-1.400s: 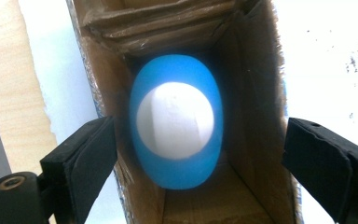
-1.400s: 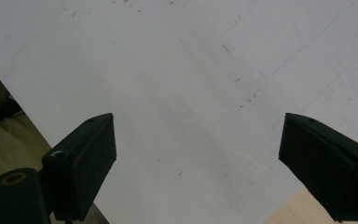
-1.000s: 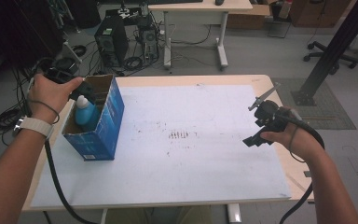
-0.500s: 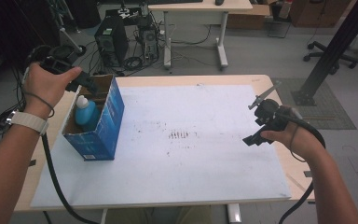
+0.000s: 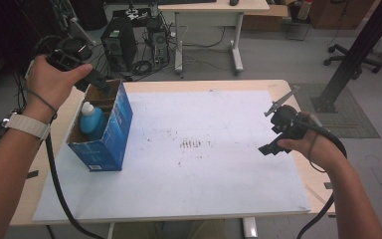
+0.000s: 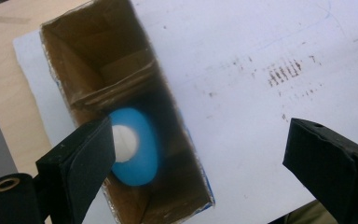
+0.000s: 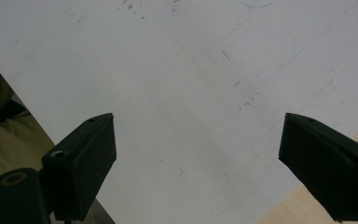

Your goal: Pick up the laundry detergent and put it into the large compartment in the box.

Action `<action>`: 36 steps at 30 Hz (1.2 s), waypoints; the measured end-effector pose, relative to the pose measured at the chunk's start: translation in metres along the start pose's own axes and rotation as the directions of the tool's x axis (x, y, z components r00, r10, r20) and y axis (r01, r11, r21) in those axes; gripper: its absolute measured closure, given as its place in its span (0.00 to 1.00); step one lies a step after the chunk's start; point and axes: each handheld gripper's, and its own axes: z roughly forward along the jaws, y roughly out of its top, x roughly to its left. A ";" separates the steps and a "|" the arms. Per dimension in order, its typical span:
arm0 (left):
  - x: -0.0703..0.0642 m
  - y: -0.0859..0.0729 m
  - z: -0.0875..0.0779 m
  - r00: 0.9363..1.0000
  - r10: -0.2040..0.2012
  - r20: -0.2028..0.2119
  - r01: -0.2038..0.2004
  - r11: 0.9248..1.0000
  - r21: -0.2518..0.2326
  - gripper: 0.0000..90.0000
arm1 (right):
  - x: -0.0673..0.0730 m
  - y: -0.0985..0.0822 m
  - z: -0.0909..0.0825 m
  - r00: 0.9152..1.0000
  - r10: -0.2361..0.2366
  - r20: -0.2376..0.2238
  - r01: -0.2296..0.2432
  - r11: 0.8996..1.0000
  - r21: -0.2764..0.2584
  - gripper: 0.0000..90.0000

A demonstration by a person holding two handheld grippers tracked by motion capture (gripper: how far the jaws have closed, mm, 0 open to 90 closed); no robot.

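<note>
Blue bottle [image 6: 135, 147]: upright in the near end of the cardboard box [image 5: 110, 144], white cap up.
Direction: straight below my left gripper [image 6: 196, 168], jaws apart.
Nearer hand: left; right gripper [image 7: 196, 163] gapes over bare sheet, well apart.

Left forearm enters from bottom left of high view, angled up and inward, pale band on wrist. Left hand [image 5: 52, 79] wrapped round left gripper [image 5: 99, 81], raised high, pointing down and to right. Jaws spread wide, nothing between them; black padded fingers [image 6: 86, 154] at either edge of left gripper view. Cable hangs down along forearm.

Right forearm enters from bottom right. Right hand [image 5: 311, 144] holds right gripper [image 5: 273, 147] low, pointing down-left. Jaws wide apart, nothing held; fingers [image 7: 91, 149] clear in right gripper view.
</note>
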 end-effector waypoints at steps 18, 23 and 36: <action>-0.044 0.005 -0.004 0.982 0.181 0.051 -0.180 0.983 -0.033 0.09 | 0.000 0.005 -0.001 1.000 -0.006 0.003 0.006 1.000 0.000 0.12; -0.056 0.005 -0.003 0.967 0.246 0.060 -0.244 0.969 -0.039 0.09 | 0.000 0.005 -0.001 1.000 -0.006 0.002 0.006 1.000 -0.005 0.12; -0.086 -0.001 0.002 0.928 0.360 0.093 -0.356 0.933 -0.057 0.09 | 0.001 0.005 0.001 1.000 -0.002 -0.001 0.002 1.000 -0.005 0.12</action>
